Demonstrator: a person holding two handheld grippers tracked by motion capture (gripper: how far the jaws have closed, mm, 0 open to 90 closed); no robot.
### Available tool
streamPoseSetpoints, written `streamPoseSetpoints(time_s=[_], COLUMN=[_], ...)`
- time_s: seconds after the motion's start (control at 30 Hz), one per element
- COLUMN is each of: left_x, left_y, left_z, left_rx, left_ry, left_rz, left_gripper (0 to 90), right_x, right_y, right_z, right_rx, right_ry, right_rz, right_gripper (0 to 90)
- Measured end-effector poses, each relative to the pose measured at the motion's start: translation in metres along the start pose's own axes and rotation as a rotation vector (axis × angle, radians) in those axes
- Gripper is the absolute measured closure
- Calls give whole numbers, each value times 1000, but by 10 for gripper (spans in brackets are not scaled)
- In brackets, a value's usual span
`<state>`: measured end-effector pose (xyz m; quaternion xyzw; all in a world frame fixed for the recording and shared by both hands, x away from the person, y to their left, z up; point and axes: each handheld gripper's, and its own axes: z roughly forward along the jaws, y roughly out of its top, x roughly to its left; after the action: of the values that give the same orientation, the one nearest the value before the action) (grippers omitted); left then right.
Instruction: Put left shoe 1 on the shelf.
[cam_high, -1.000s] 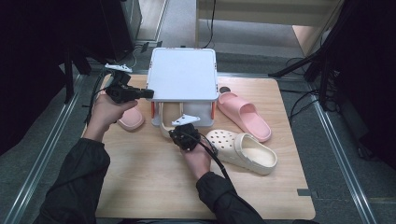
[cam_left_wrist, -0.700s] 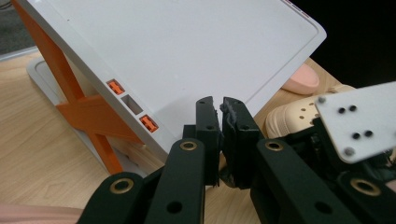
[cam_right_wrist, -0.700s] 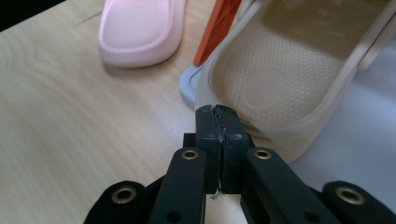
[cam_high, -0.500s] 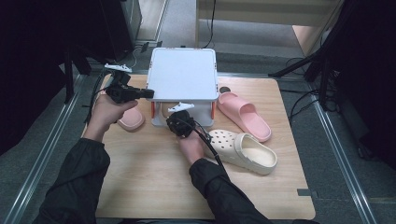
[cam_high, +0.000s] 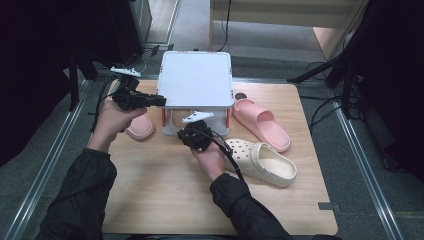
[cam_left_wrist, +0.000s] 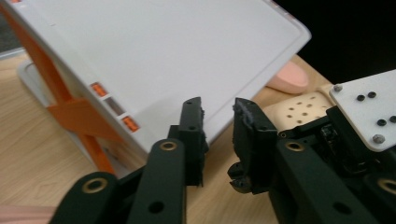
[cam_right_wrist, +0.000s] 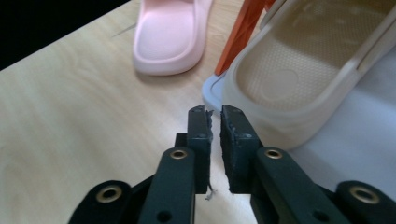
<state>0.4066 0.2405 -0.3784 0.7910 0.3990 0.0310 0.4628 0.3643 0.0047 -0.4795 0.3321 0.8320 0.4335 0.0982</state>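
Beige clog (cam_right_wrist: 299, 88) under white rack (cam_high: 197, 80), between pink slides (cam_high: 140, 127); both grippers' fingers (cam_right_wrist: 233, 135) apart, empty.

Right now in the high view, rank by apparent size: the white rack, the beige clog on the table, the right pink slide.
1. white rack
2. beige clog and right pink slide: too alike to rank.

Wooden table (cam_high: 150, 200) carries white rack (cam_high: 196, 80), slippers (cam_high: 260, 122), clog (cam_high: 265, 162).

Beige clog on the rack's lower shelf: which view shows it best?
Right gripper view: the beige clog lies close, its textured insole and heel rim plain, just beyond the right tool. High view catches a sliver under the rack.
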Motion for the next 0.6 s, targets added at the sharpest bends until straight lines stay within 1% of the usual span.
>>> streamPoseSetpoints(time_s=[0.03,0.07,0.1,0.13,0.17,0.2,0.23,0.27,0.33,0.37,0.4,0.43,0.47,0.5,0.53,0.57,0.6], left_x=[-3,-6,-6,-11,-14,-16,-16,-21,-25,-25,-30,-30,-32,-32,-34,-36,-36], left_y=[1,1,1,2,1,0,0,-3,-7,-7,-12,-12,-15,-15,-16,-17,-17], left_z=[-1,-1,-1,-2,-2,-2,-2,-1,-1,-1,0,0,1,1,1,2,2], left_rx=[2,8,8,5,4,1,1,10,11,11,15,15,24,24,19,14,14], left_ry=[3,-4,-4,-28,-32,-28,-28,-17,-21,-21,-10,-10,0,0,-3,-8,-8], left_rz=[4,4,4,0,-5,-7,-7,-2,-2,-2,-4,-4,5,5,6,6,6], left_gripper=[661,624,598,556,522,491,467,445,417,408,400,396,393,391,391,381,379], right_x=[0,0,0,-1,-2,-3,-3,-5,-6,-7,-10,-10,-14,-14,-15,-19,-19], right_y=[-1,-3,-3,-7,-9,-11,-11,-15,-18,-20,-22,-22,-27,-27,-29,-34,-34], right_z=[-5,-11,-11,-25,-30,-37,-37,-52,-63,-69,-74,-74,-82,-82,-84,-87,-87], right_rx=[-2,-3,-3,-9,-14,-16,-16,-11,-12,-12,-8,-8,-29,-29,-32,-16,-16], right_ry=[8,18,18,37,45,51,51,52,56,66,79,79,96,96,99,115,115], right_rz=[-1,1,1,-1,-1,-4,-4,-18,-29,-30,-24,-24,-10,-10,1,-7,-7], right_gripper=[797,787,787,761,750,741,741,731,719,706,698,698,688,688,687,670,670])
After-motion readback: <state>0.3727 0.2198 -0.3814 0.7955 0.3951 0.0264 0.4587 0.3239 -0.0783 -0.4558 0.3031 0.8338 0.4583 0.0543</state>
